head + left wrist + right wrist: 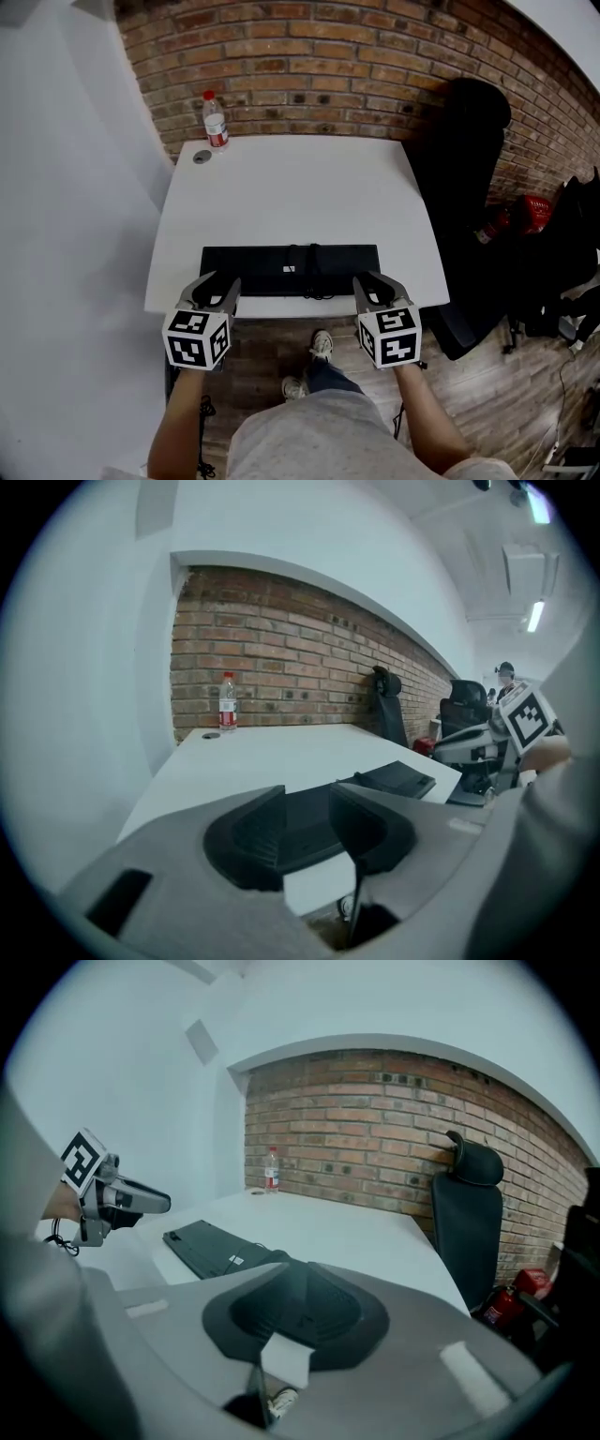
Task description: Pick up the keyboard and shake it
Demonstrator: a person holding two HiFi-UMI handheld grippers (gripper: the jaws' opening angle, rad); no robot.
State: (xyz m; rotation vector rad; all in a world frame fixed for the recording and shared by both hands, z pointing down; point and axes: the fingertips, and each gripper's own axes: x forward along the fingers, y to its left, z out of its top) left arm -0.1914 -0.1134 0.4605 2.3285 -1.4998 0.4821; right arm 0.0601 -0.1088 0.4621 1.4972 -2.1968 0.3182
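A black keyboard (272,267) lies flat along the front edge of the white table (300,187), with its cable (314,277) bunched on top of it. My left gripper (217,279) sits at the keyboard's left end. In the left gripper view its pads (246,841) stand apart, and the keyboard (394,778) shows in the gap without being pressed. My right gripper (378,279) sits at the keyboard's right end. In the right gripper view its tips (289,1267) meet just in front of the keyboard (202,1246), and nothing is visibly pinched.
A water bottle (215,120) and a small grey disc (202,157) stand at the table's far left corner, by the brick wall. A black chair (469,141) and a red extinguisher (525,216) are to the right of the table. The person's shoes (321,345) are under the front edge.
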